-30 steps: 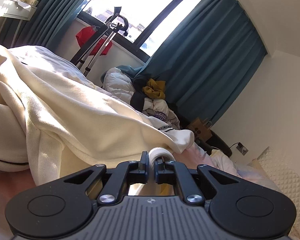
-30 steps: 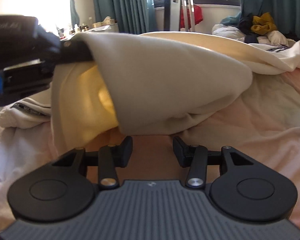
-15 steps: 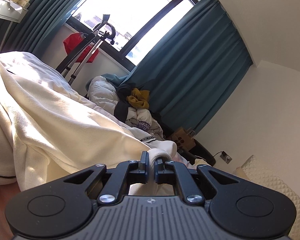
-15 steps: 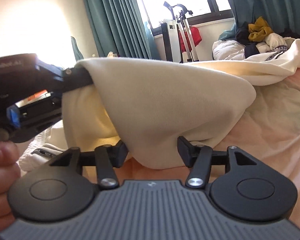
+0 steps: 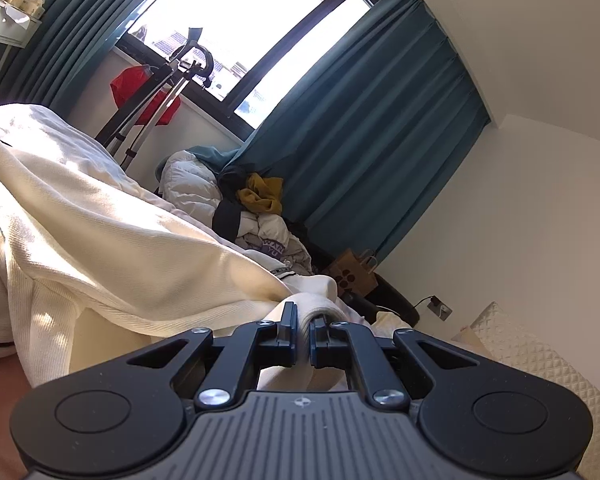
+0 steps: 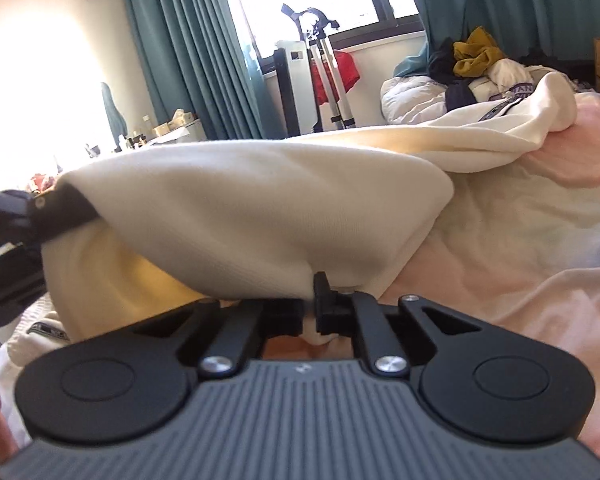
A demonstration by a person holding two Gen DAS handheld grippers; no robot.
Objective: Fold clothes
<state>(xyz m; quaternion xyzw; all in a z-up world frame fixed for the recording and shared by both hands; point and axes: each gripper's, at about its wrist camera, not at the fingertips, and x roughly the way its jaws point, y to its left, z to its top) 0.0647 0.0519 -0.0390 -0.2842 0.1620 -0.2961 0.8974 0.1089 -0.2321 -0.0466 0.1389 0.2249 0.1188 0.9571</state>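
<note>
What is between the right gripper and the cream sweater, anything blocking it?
Nothing visible. The right gripper is already shut on the lower edge of the cream sweater, its jaws having just closed, with fabric pinched between them. The left gripper is shut on another part of it.

We see a pink bed lower right, cream garment draped mid-frame, clothes pile upper right.

Sunlit window, teal curtains
</note>
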